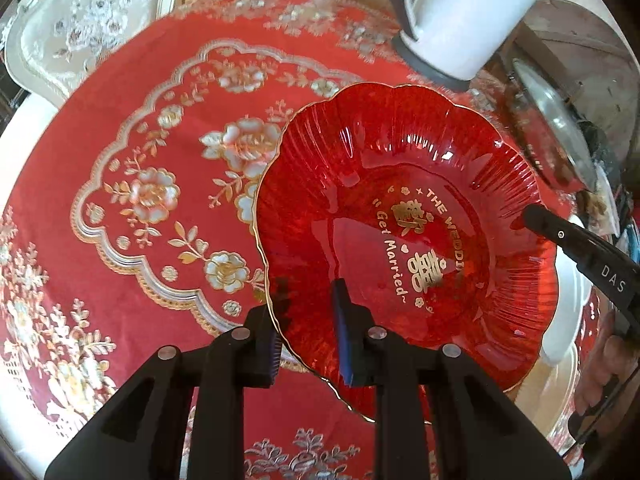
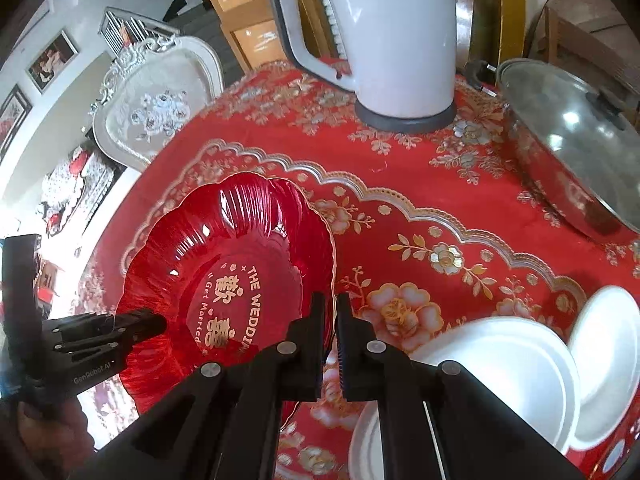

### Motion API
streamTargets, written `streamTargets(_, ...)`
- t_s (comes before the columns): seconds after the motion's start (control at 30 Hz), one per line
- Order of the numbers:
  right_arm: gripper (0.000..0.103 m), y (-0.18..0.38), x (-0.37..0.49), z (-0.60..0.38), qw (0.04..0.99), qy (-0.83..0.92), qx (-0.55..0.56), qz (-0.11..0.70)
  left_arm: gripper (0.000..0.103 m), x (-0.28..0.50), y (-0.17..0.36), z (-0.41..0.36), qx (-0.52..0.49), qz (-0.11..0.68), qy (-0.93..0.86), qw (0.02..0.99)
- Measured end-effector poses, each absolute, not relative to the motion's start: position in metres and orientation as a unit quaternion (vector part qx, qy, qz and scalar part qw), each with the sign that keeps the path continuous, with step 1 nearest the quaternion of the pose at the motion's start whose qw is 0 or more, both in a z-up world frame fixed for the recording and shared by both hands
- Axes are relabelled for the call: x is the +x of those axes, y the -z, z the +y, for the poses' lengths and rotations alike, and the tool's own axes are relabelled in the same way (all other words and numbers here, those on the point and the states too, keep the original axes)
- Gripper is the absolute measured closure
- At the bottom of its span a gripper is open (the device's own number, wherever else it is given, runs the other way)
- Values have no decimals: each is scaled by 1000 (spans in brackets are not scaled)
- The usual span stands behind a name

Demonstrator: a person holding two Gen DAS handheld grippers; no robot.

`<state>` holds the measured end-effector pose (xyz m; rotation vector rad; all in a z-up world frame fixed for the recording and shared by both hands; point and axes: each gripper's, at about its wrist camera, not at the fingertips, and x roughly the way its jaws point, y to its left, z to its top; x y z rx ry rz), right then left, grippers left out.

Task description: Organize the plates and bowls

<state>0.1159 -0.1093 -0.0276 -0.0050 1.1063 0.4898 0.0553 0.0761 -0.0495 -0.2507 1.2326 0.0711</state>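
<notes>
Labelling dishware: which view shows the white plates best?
Right wrist view: the stacked round white plates sit at lower right on the red floral tablecloth, rims clear. The left wrist view shows only a white sliver behind the red scalloped glass plate.

Left gripper (image 1: 310,328) jaws parted; right gripper (image 2: 331,344) jaws narrowly apart.

Home dining room: tablecloth (image 2: 400,184), kettle (image 2: 396,36).

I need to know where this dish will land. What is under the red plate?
Under the red plate the red floral tablecloth shows at its edges. The white plates lie beside it, not beneath. Its middle hides whatever is directly below.
</notes>
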Motion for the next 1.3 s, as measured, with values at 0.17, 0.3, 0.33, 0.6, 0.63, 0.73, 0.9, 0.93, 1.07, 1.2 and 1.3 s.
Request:
streamTargets(0.17,97,4,77,-121,832,-217,19,509,83,30,32,78,-95,566,2,819)
streamTargets(0.3,96,-3,30,-141,835,-216,43,505,83,-8,24,73,-70,564,38,822)
streamTargets(0.33,96,-3,15,-148,834,-217,52,504,83,-18,23,69,-61,561,46,824)
streamTargets(0.6,96,19,-88,-189,827,-216,78,513,81,-116,34,29,9,563,94,821)
streamTargets(0.63,96,26,-101,-195,824,-215,81,518,81,-127,40,23,10,571,96,815)
streamTargets(0.73,96,45,-132,-213,818,-205,92,529,81,-153,53,6,22,589,94,802)
streamTargets(0.9,96,56,-162,-238,817,-199,103,531,81,-179,52,-22,49,582,87,807)
streamTargets(0.93,96,56,-163,-240,817,-201,101,530,81,-181,53,-25,50,580,83,809)
streamTargets(1.07,96,59,-170,-248,819,-206,93,527,81,-185,60,-32,38,580,71,811)
streamTargets(1.2,95,63,-173,-253,818,-210,87,529,81,-192,63,-42,39,575,60,815)
streamTargets(1.3,94,63,-174,-252,815,-222,77,530,77,-193,70,-45,37,583,52,810)
